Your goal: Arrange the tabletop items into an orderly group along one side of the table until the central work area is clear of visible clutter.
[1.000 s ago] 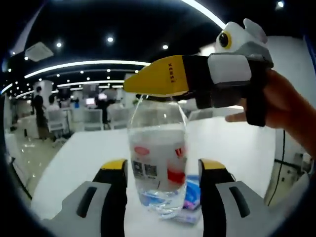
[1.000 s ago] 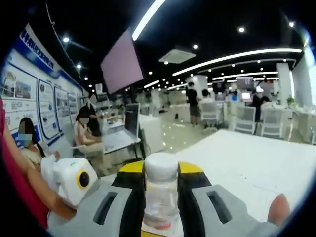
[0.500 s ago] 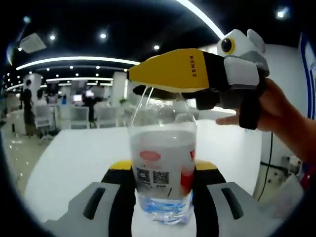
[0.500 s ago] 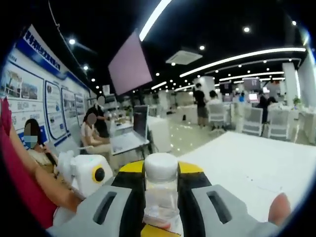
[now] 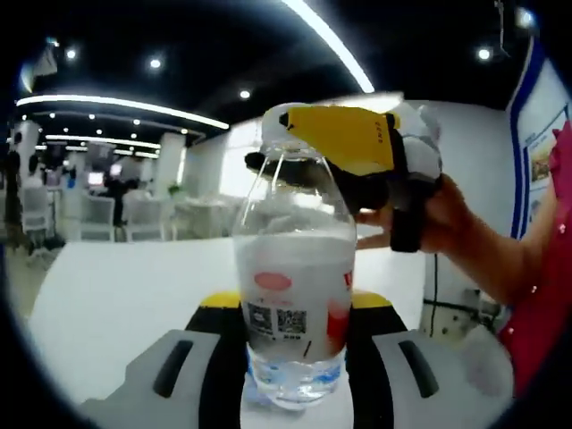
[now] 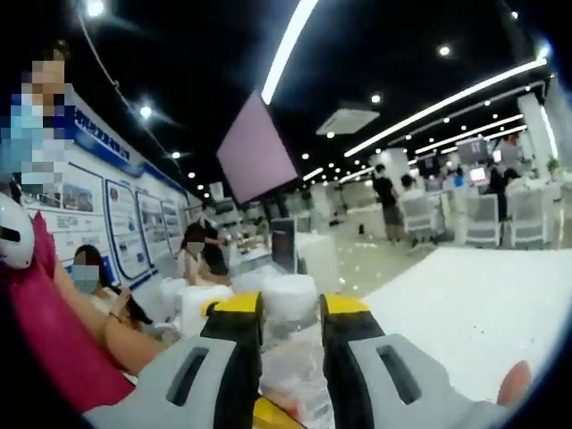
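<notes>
1. Left gripper view: a clear water bottle (image 5: 293, 295) stands upright, dead centre, between the left gripper (image 5: 293, 313) and its two yellow-tipped jaws.
2. Those jaws sit tight against the bottle's lower body on both sides, pinching it right at the label.
3. Water fills the bottle to about the shoulder; the label shows red marks and a square code.
4. Up top, the right gripper (image 5: 344, 143) reaches in from the right, its yellow jaw lying across the bottle's neck, a hand (image 5: 438, 210) behind it.
5. White table (image 5: 116, 286) stretches away behind the bottle.
6. Right gripper view: the bottle's white cap (image 6: 290, 299) pokes up between the right gripper's jaws, which are pressed onto the neck just under it.
7. White table runs off to the right here; a person in a red sleeve (image 6: 54, 340) sits at the left edge.
8. Office chairs, desks and people fill the far background, under long ceiling light strips.
</notes>
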